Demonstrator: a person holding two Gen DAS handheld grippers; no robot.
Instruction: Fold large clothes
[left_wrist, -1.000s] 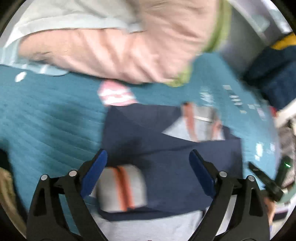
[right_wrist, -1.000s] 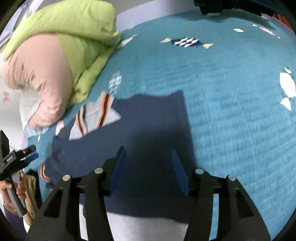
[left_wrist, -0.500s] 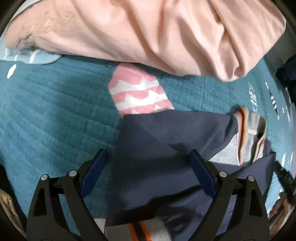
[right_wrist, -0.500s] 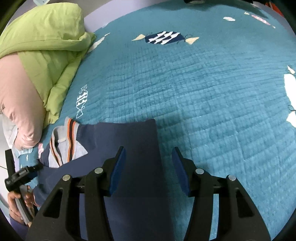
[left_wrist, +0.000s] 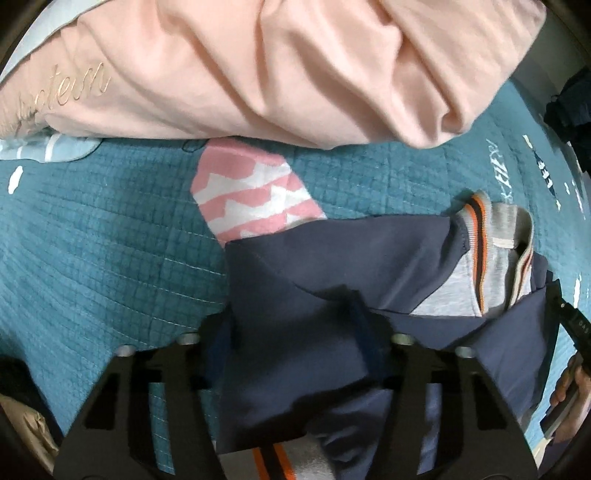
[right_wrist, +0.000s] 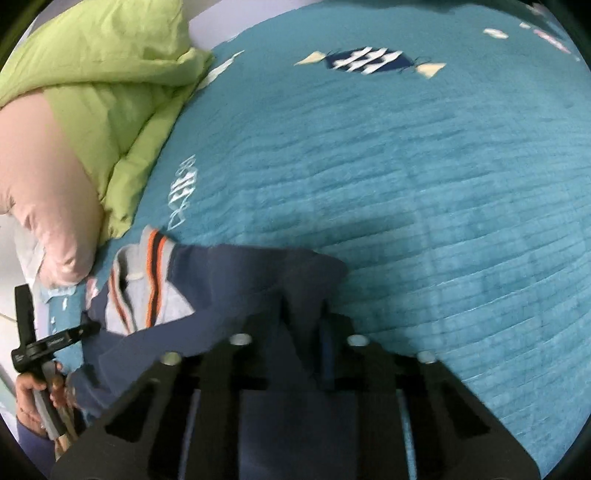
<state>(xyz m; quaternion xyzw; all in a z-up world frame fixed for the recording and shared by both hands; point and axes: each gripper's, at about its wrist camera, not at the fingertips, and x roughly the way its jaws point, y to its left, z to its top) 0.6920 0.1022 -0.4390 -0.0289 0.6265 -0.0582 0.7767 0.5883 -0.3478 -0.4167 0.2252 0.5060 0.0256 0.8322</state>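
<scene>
The navy-blue cotton top with grey, orange-striped collar (left_wrist: 332, 280) lay on the teal quilted bed (right_wrist: 406, 203). The left gripper (left_wrist: 291, 350) and right gripper (right_wrist: 301, 332) each had jaws pinched on its fabric; lifting both evenly should keep the fold straight.

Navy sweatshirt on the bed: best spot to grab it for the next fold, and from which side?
Grip the navy sweatshirt at its two near corners, from the hem side. The striped collar lies at the far end, so the near edge lifts freely. Both the left claw and the right claw have fabric bunched between their tips.
</scene>
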